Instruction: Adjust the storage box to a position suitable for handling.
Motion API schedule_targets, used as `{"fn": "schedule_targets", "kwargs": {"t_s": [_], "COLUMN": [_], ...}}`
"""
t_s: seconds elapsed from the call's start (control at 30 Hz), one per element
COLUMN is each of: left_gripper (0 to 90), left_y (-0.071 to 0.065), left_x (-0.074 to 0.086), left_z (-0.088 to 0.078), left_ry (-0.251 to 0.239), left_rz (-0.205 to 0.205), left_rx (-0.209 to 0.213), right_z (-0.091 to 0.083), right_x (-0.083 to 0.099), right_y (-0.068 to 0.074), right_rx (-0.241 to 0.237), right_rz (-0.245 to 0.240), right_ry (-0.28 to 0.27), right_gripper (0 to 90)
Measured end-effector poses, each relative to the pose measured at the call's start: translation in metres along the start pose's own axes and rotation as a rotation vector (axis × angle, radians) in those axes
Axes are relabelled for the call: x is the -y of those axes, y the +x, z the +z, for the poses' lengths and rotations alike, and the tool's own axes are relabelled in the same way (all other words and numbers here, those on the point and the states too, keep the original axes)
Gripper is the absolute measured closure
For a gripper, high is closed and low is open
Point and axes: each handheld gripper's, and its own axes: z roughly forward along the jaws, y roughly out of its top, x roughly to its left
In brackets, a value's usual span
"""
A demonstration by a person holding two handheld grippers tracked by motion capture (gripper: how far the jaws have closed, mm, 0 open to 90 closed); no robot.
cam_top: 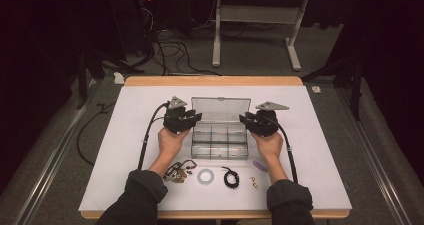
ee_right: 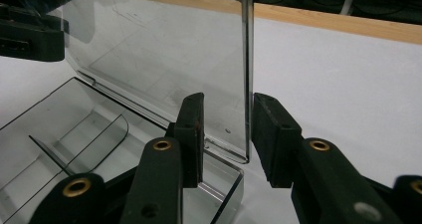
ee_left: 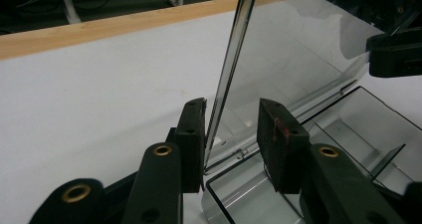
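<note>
**Both grippers at the open lid**

A clear box [cam_top: 220, 142] with compartments sits mid-table on the white mat [cam_top: 125, 135], its lid [cam_top: 220, 110] raised upright at the far side. The left gripper [cam_top: 196, 117] is at the lid's left edge, the right gripper [cam_top: 245, 119] at its right edge. In the left gripper view the lid's edge [ee_left: 226, 79] stands between the jaws, touching or just beside the left pad, clear of the right; the jaws are parted. In the right gripper view the edge [ee_right: 246, 74] stands between parted jaws, near the right pad; contact cannot be told. Small items lie near the front edge: a tape ring [cam_top: 205, 176], a black cord [cam_top: 231, 177], and a tangle of wires [cam_top: 178, 171].
</note>
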Motion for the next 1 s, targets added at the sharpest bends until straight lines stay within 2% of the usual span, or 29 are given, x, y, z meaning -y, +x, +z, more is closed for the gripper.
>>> {"fn": "schedule_targets", "kwargs": {"t_s": [0.37, 0.43, 0.67, 1.0], "left_gripper": [67.7, 68.4, 69.4, 69.4], "left_y": [0.002, 0.003, 0.004, 0.006], "left_x": [0.003, 0.003, 0.004, 0.005], "left_z": [0.006, 0.007, 0.011, 0.013], "left_ry": [0.016, 0.02, 0.024, 0.028], "left_rz": [-0.011, -0.009, -0.019, -0.024], "left_rx": [-0.012, -0.017, -0.026, -0.028], "right_z": [0.007, 0.009, 0.013, 0.015], "right_x": [0.002, 0.002, 0.0, 0.0], "right_y": [0.0, 0.002, 0.003, 0.004], "right_rx": [0.027, 0.046, 0.067, 0.077], "right_rz": [-0.008, -0.021, -0.02, -0.023], "right_ry": [0.026, 0.035, 0.049, 0.055], "right_gripper": [68.5, 68.6, 68.3, 67.6]}}
